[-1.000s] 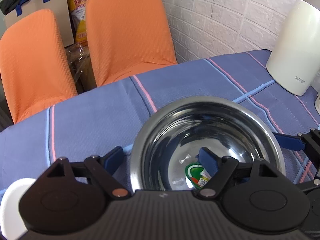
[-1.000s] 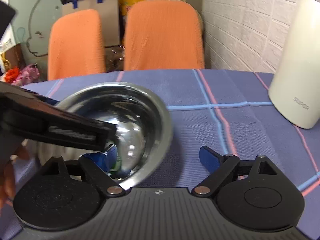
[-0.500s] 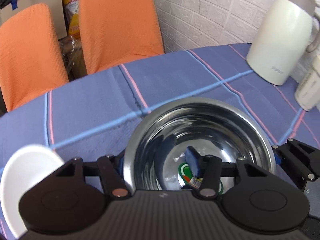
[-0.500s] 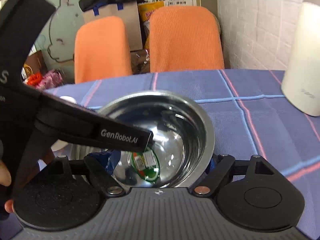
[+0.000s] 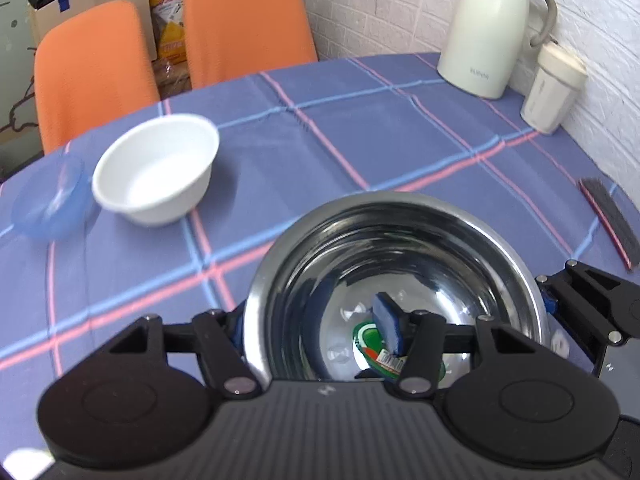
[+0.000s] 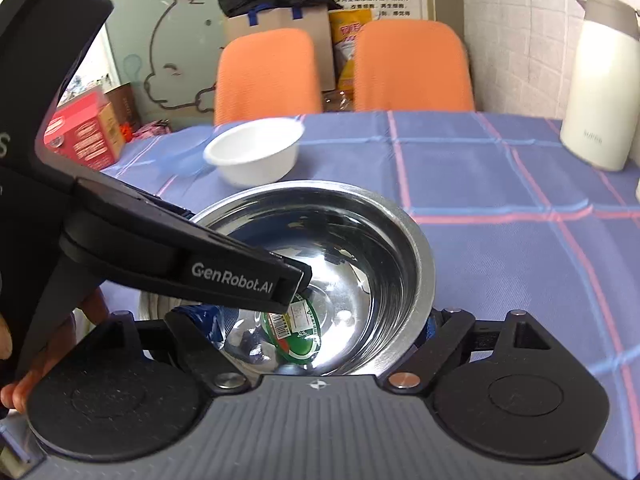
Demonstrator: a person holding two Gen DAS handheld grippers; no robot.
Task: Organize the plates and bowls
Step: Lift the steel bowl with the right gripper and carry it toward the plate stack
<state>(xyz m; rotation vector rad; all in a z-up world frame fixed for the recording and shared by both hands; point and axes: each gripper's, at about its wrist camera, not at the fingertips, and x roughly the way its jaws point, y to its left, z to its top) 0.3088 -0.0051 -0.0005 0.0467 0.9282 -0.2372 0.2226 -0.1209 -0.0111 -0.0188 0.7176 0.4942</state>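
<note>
The steel bowl [image 5: 396, 280] is held up over the checked tablecloth [image 5: 360, 128] by both tools at once. The left gripper [image 5: 316, 324] is closed on the near-left part of the rim, one pad inside the bowl and one outside. The right gripper [image 6: 324, 336] pinches the opposite side of the rim in the same way, its left finger inside near the green sticker [image 6: 296, 332] on the bottom. So each claw is narrow and holding the bowl wall, not wide.

What changed vs. 1 s ago: then only the left tool had the bowl and the right one was open beside it; now the right one has closed on the rim too. Also the view has risen and turned, so the white bowl [image 5: 156, 168] and a pale blue plate [image 5: 48, 196] just beside it, which were out of sight or at the edge, are now well visible ahead-left, approx. between the steel bowl and the orange chairs [image 5: 240, 20].

For the task I judge this as: grasp is done, carry phase is on, prob. toward the white bowl for stacking. Rim is thin and slippery, so both grips must stay level.
</note>
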